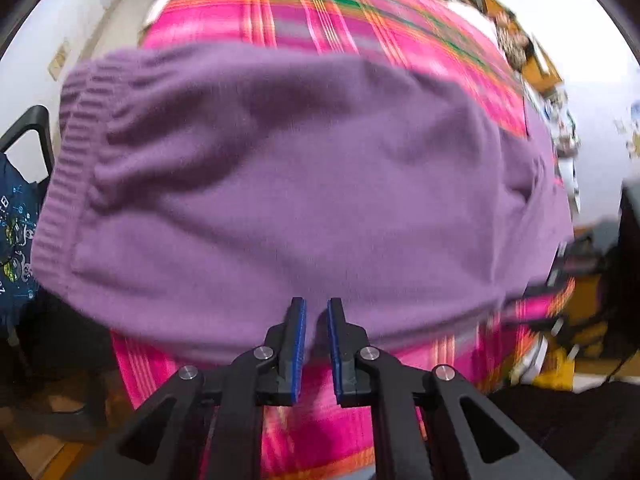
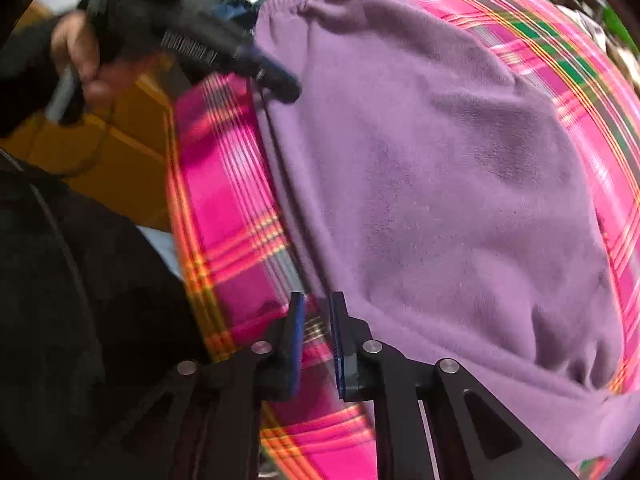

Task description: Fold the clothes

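Bright pink plaid cloth [image 1: 320, 12], crossed with orange, green and white stripes, covers the work surface and fills much of both wrist views. On it lies a purple knit sweater [image 1: 280, 184], spread fairly flat with soft wrinkles; its ribbed hem [image 1: 66, 168] runs down the left side of the left wrist view. Left gripper [image 1: 316, 312] points steeply down at the sweater's near edge, its two blue-padded fingers [image 1: 299, 344] standing a narrow gap apart; a small fold of purple fabric sits at their tips, but it is not clear that the pads press on it. Right gripper [image 2: 316, 308] hangs over the plaid cloth just beside the sweater's left edge, its jaws slightly parted with only the cloth showing between them and nothing held. In the right wrist view, the other gripper reaches in from the upper left, held by a hand [image 2: 80, 56] in a dark sleeve [image 2: 24, 60], its tip at the sweater's edge. A black chair [image 1: 32, 128] draped with dark blue printed fabric [image 1: 16, 232] stands at the far left of the left wrist view. White walls and cluttered orange-brown shelves [image 1: 540, 64] form the blurred background.
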A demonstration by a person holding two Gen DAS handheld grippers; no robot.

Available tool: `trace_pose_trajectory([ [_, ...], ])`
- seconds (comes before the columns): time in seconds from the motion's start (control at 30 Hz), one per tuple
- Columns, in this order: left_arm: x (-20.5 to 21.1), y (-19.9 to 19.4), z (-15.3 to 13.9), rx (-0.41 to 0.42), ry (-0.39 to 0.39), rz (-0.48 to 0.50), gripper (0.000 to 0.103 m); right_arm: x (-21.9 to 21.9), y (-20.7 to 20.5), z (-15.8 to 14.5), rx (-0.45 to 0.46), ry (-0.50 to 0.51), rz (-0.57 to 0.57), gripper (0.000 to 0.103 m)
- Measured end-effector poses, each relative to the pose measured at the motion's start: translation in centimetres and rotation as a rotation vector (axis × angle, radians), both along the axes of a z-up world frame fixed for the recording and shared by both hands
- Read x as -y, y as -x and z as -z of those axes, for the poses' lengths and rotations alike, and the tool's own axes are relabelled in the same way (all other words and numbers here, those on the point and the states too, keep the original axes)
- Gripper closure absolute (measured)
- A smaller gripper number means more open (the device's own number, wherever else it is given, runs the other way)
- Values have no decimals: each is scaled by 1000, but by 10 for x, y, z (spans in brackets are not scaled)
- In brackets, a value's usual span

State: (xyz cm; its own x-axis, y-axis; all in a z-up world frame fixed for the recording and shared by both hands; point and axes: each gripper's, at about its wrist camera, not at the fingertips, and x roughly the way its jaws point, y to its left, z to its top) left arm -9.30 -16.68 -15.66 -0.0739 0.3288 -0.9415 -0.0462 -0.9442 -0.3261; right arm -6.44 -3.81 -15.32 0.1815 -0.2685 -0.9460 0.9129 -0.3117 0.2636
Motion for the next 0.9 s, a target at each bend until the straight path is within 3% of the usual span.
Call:
trace_pose_trajectory([
  [0.17,-10,8,-15,-36,22,73,92,-6,36,-16,-28,66,269,72],
  [0.23,-16,21,-21,-67,9,69,92,-10,41,-9,-50,34,362,71],
  [0.37,-29,40,-13,-57,20,83,92,-23,23,15,-23,-68,364,71],
  [0.53,-43,26,-3,-30,49,224,92,-37,2,8,-12,-61,448,71],
  [0.7,-70,33,-16,-62,-4,302,92,-67,0,-15,-42,-15,633,68],
  [0.9,-135,61,-38,-127,-144,360,92,-117,23,-43,-40,-12,842,63],
])
